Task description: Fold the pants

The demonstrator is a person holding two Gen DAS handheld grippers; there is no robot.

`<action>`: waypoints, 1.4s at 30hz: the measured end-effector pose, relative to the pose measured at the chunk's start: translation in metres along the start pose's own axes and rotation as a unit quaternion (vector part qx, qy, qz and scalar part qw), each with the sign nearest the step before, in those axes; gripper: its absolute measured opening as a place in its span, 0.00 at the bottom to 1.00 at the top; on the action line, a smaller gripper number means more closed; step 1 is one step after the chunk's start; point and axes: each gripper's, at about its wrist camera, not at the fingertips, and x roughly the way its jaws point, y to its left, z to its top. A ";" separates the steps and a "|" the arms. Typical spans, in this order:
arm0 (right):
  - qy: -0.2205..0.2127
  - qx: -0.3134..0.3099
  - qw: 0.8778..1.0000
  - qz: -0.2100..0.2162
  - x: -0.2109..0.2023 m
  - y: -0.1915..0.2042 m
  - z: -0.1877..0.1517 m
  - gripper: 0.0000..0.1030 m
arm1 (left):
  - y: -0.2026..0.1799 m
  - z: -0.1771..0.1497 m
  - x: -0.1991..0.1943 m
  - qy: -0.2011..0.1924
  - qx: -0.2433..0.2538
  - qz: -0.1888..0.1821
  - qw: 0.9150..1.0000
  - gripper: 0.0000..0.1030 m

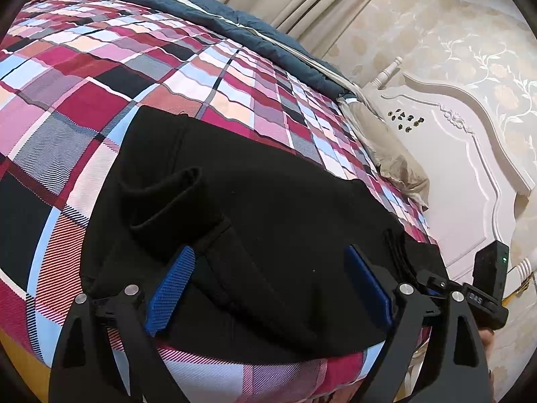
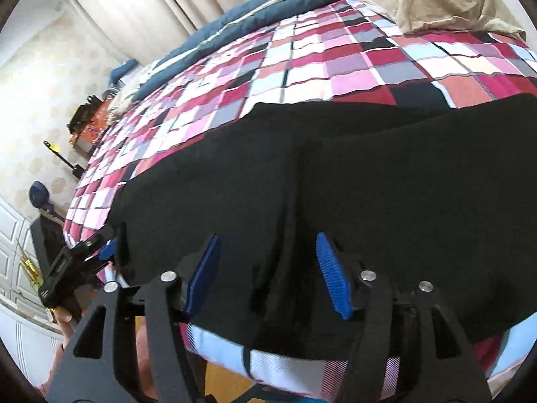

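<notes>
Readable text: none
Only blurred characters are seen on a small display [image 1: 476,301] at four o'clock; nothing can be made out.

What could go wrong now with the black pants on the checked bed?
1. The black fabric pants lie close to the near edge of the red, pink and white checked bedspread; a tug toward that edge might slide them off.
2. A rolled-up black flap sticks up, so the fold may come out lumpy.
3. Both the left gripper and the right gripper are open, so neither pins the cloth.
</notes>
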 end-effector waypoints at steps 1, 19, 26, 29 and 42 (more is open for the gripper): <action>-0.001 -0.003 1.000 0.007 -0.002 0.002 -0.002 0.62 | 0.000 0.000 0.000 0.000 0.000 0.000 1.000 0.87; -0.165 0.281 0.944 0.054 -0.166 -0.237 -0.041 0.63 | 0.001 -0.002 0.000 -0.007 -0.005 -0.003 1.000 0.87; -0.132 0.305 0.938 0.097 -0.131 -0.257 -0.056 0.26 | 0.000 0.000 0.001 -0.002 -0.001 0.004 1.000 0.87; -0.130 0.293 0.944 0.082 -0.126 -0.258 -0.057 0.23 | 0.000 0.000 0.001 -0.002 0.001 0.006 1.000 0.87; -0.112 0.246 0.957 0.103 -0.120 -0.259 0.027 0.52 | -0.002 -0.002 0.004 -0.005 0.014 0.011 1.000 0.89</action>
